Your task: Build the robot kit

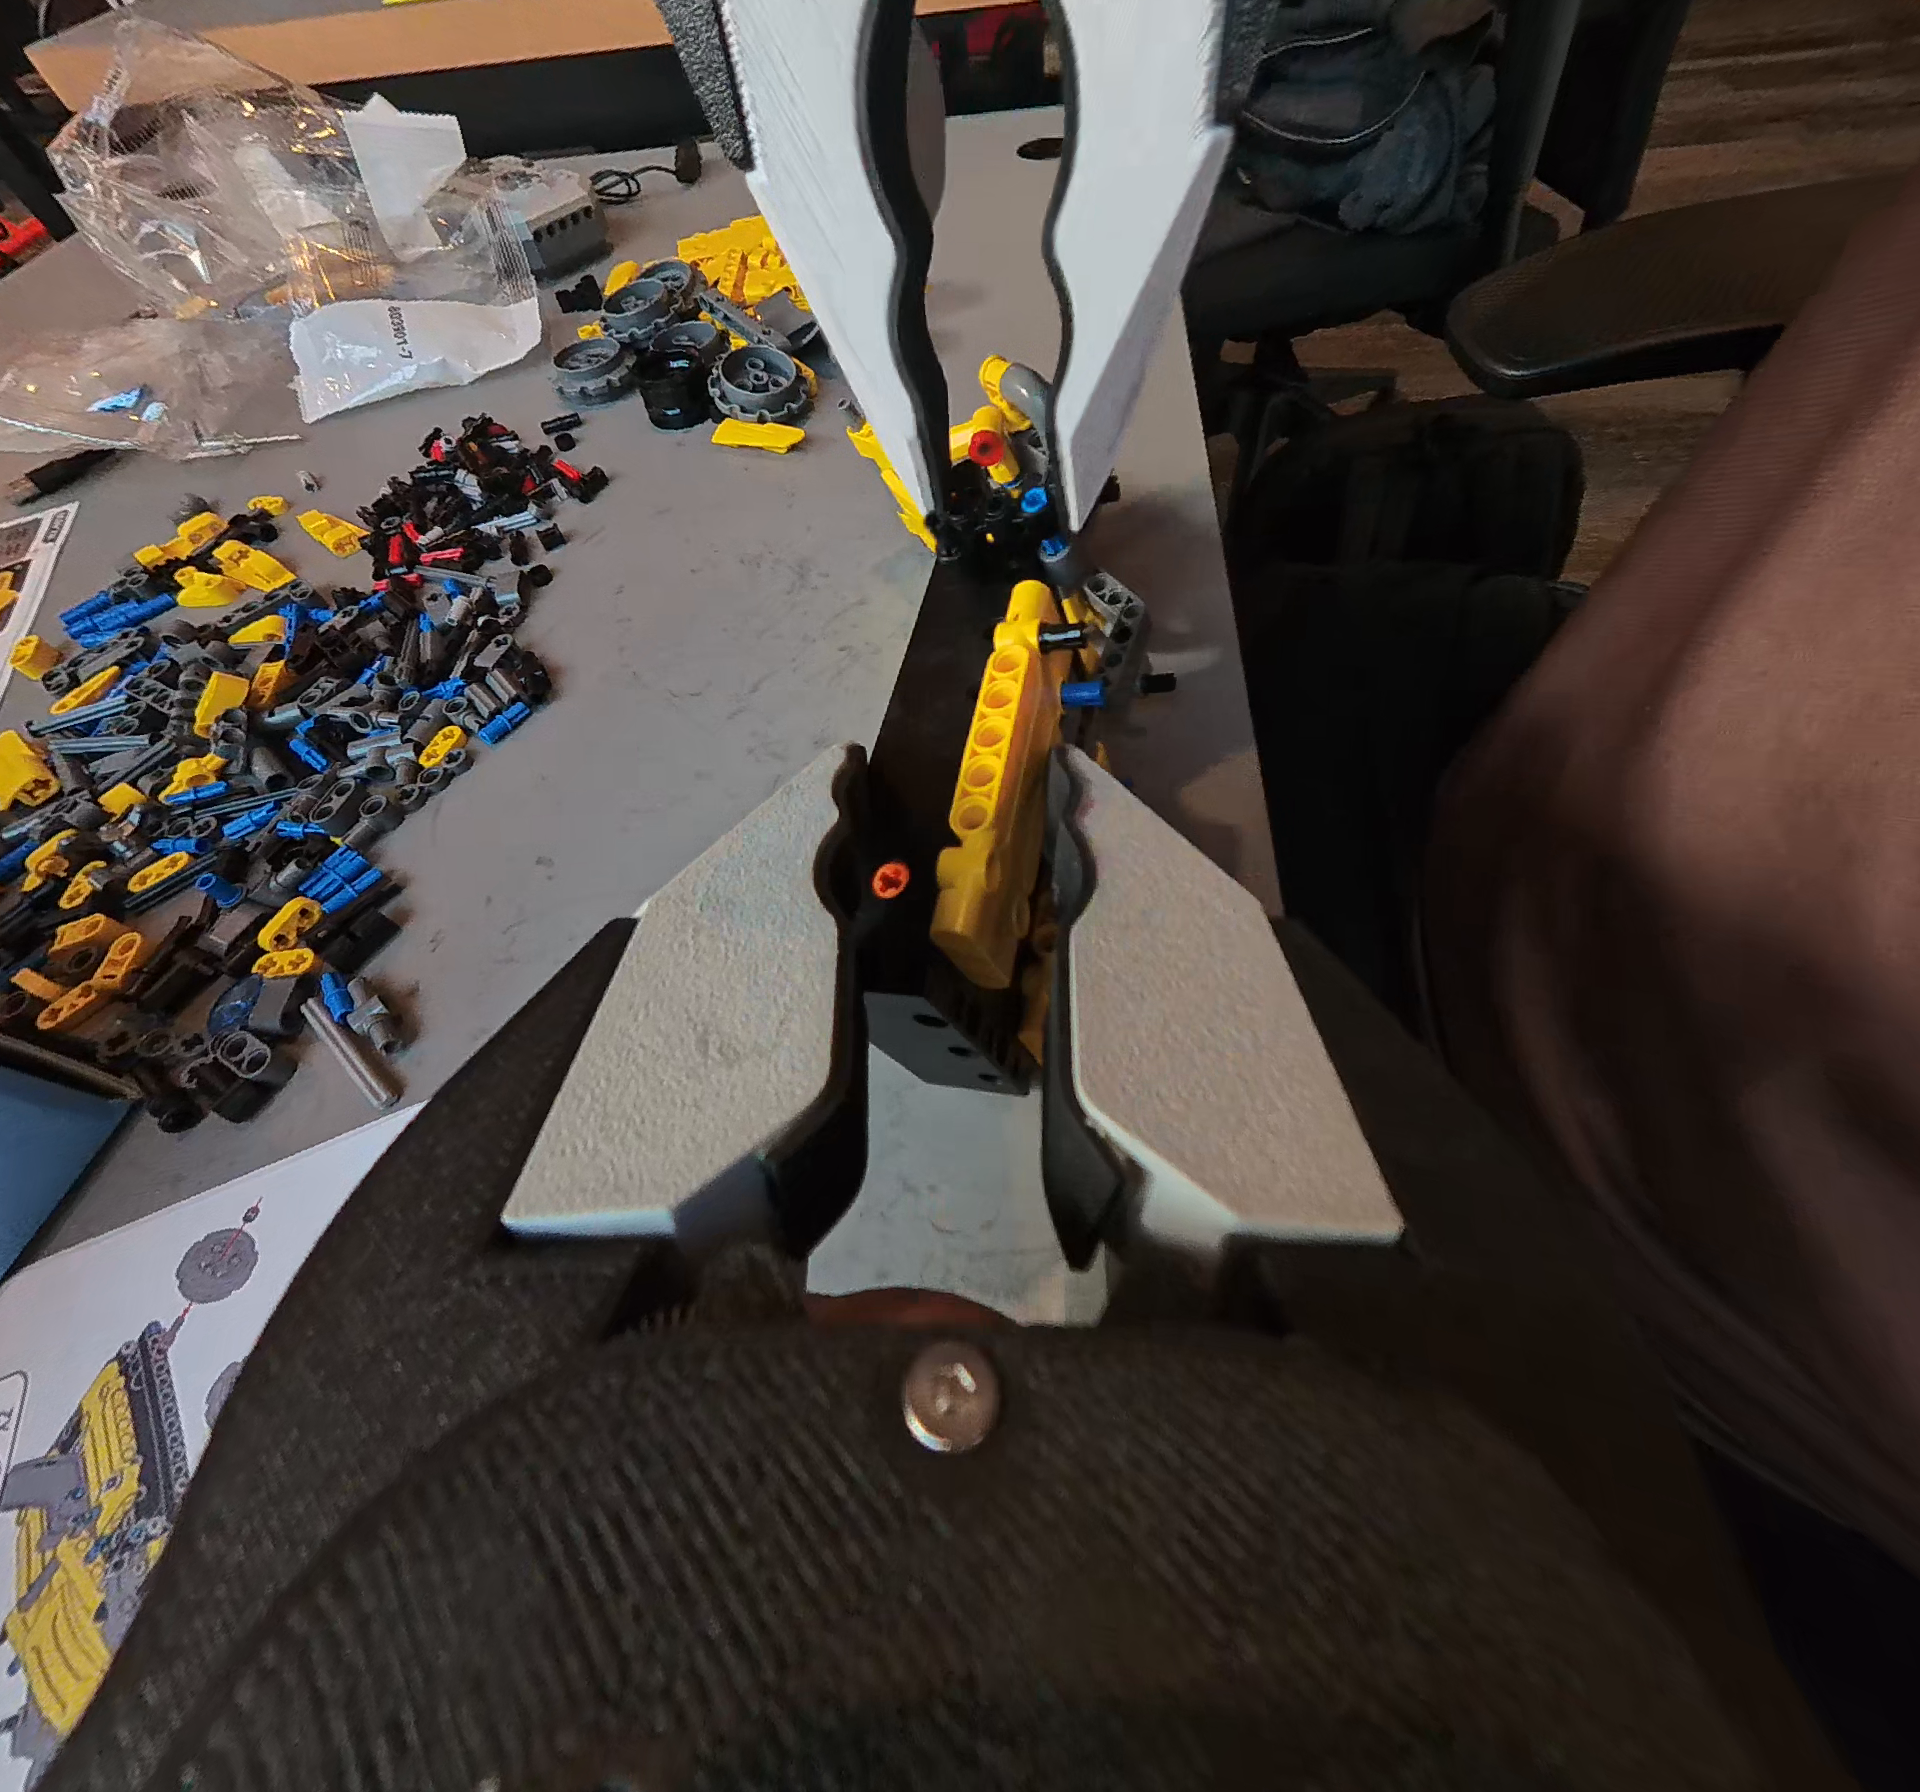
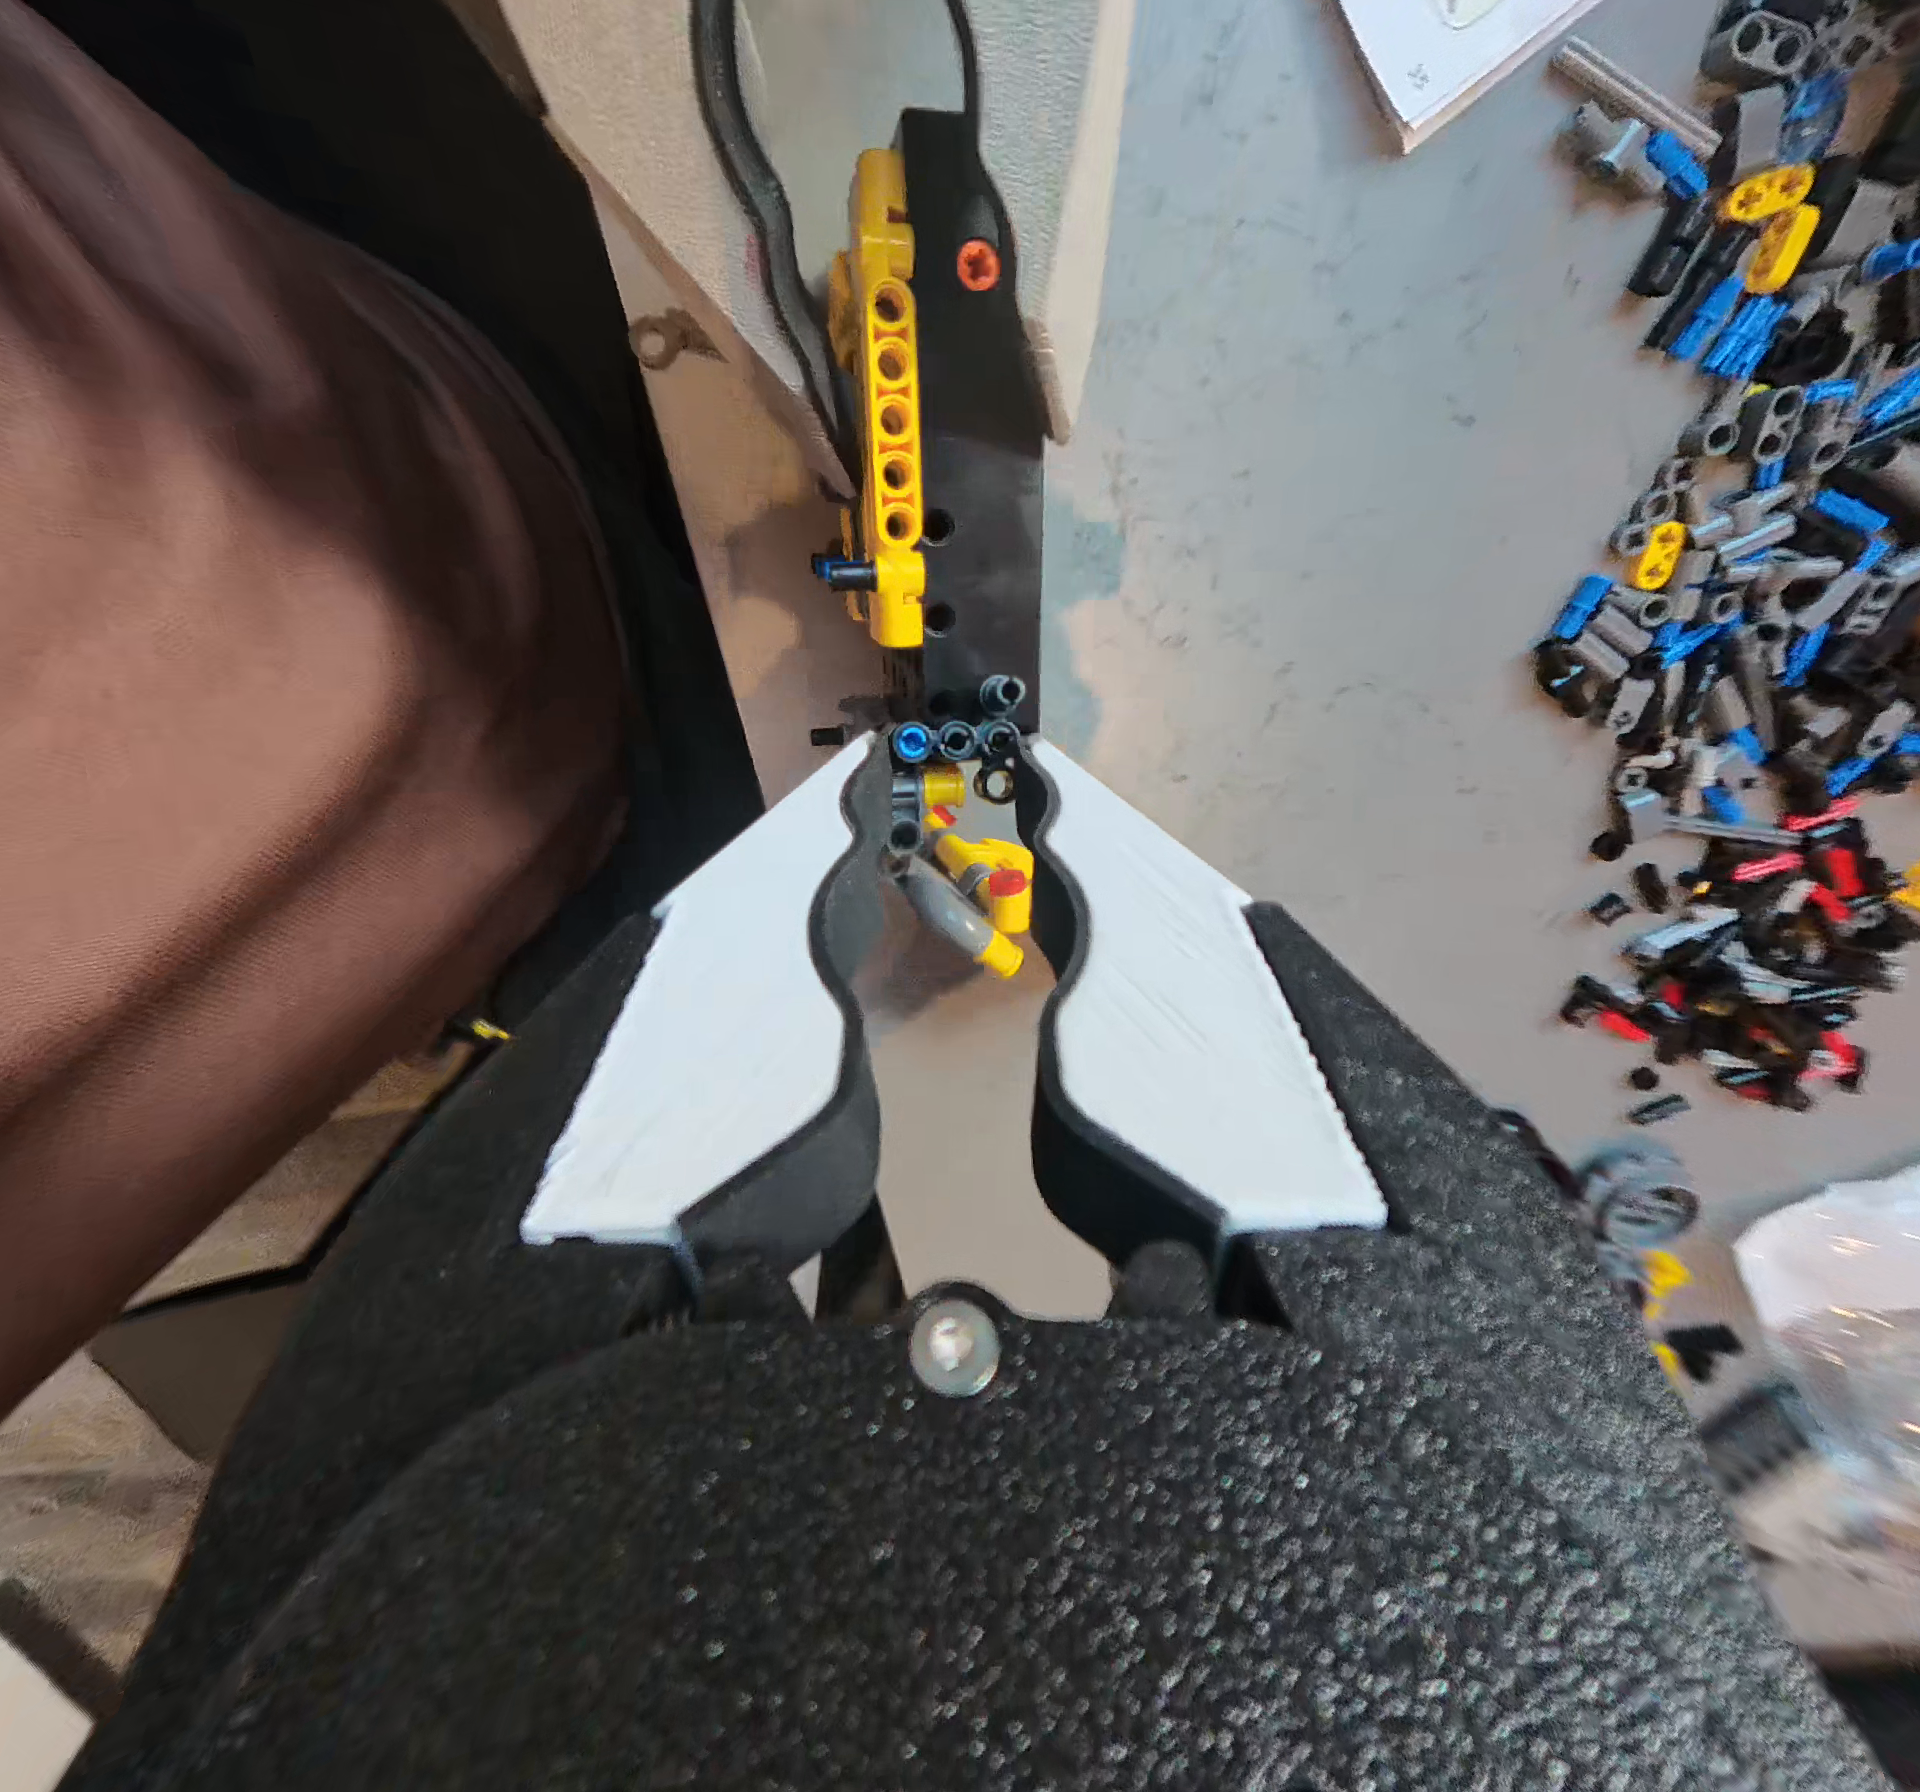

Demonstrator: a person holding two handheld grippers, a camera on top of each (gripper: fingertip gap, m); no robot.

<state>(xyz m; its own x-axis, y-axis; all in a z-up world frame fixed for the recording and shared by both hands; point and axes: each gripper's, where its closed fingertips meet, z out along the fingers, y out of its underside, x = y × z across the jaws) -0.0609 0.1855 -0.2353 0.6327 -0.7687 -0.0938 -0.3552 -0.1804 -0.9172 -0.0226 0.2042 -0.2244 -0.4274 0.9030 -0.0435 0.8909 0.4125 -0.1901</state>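
Tongs, left (image 1: 961,786) and right (image 2: 956,755), both clamped on opposite ends of toy brick model (image 1: 1003,755), liable to snap apart if twisted

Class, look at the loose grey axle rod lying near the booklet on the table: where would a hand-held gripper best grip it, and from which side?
Grip the grey axle rod mid-length, coming from above with the fingers across its long axis. It lies flat on the table, and its end nearer the booklet is clear of the parts pile.

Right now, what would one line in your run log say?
left gripper: shut on model | right gripper: shut on model's other end | loose parts pile: beside, on table
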